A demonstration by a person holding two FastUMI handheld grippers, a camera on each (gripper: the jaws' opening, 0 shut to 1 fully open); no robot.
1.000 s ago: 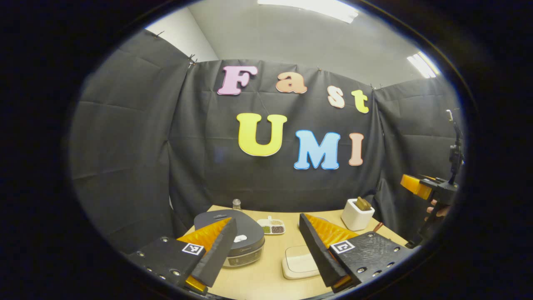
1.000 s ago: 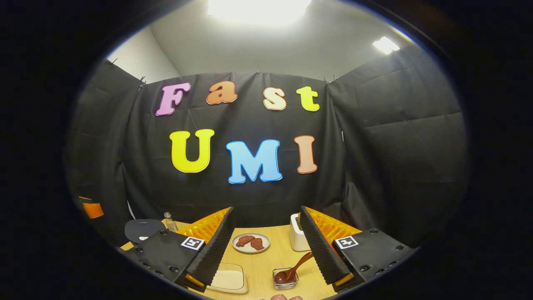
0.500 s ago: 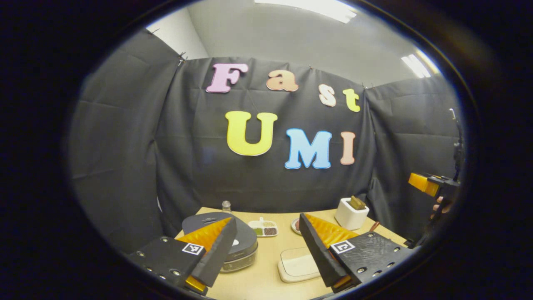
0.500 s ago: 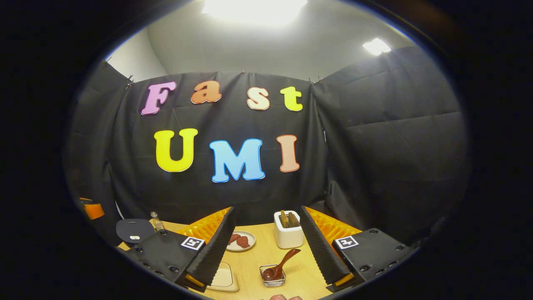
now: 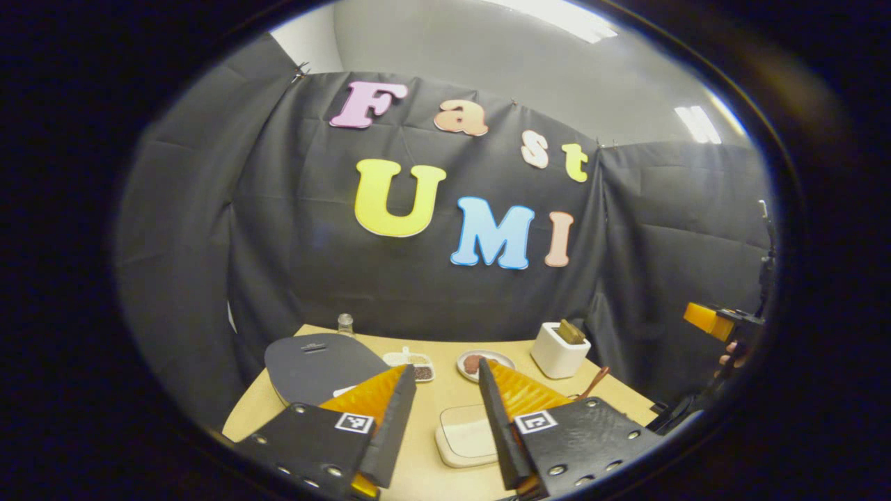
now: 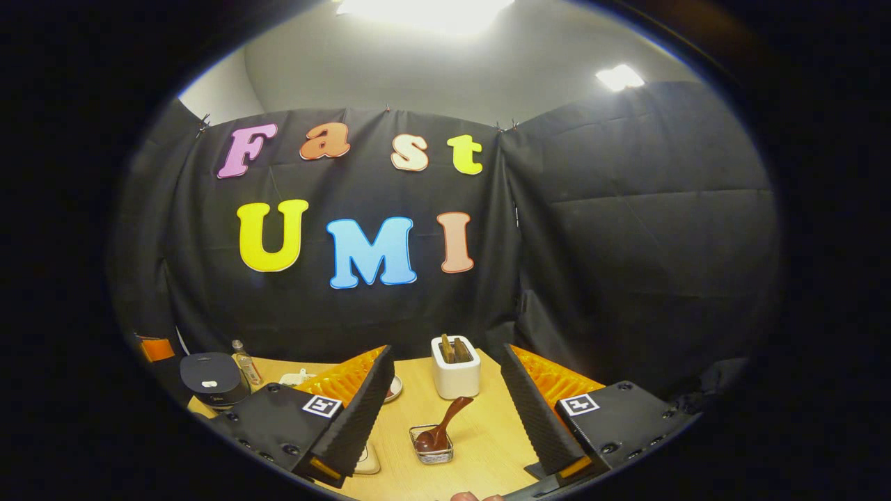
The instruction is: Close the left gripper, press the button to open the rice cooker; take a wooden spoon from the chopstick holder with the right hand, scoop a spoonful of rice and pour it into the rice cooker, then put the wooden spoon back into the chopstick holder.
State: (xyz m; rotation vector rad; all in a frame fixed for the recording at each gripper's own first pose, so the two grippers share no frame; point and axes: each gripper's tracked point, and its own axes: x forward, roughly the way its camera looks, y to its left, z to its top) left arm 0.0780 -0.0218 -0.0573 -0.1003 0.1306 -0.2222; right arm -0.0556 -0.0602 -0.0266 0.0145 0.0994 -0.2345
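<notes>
Standing: one rice cooker [image 5: 313,358], one chopstick holder [image 6: 456,372].

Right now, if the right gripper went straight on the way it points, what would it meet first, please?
Probably the white chopstick holder, which stands between the open right gripper fingers' lines; the small dish with a spoon sits lower, likely beneath its path.

Left claw [image 5: 445,424] narrowed vs 1 s ago: gap between fingers smaller, not fully shut. Lifted and drawn back: rice cooker [image 5: 317,362], earlier between and behind its fingers, now farther off, above left finger, lid seen more from above. More counter [image 5: 445,348] in left gripper view. Swung right in right gripper view: chopstick holder [image 6: 456,365], earlier half hidden by right finger, now centred between fingers of right claw [image 6: 445,417]. Spoon in small dish [image 6: 435,438] shifted left too.
</notes>
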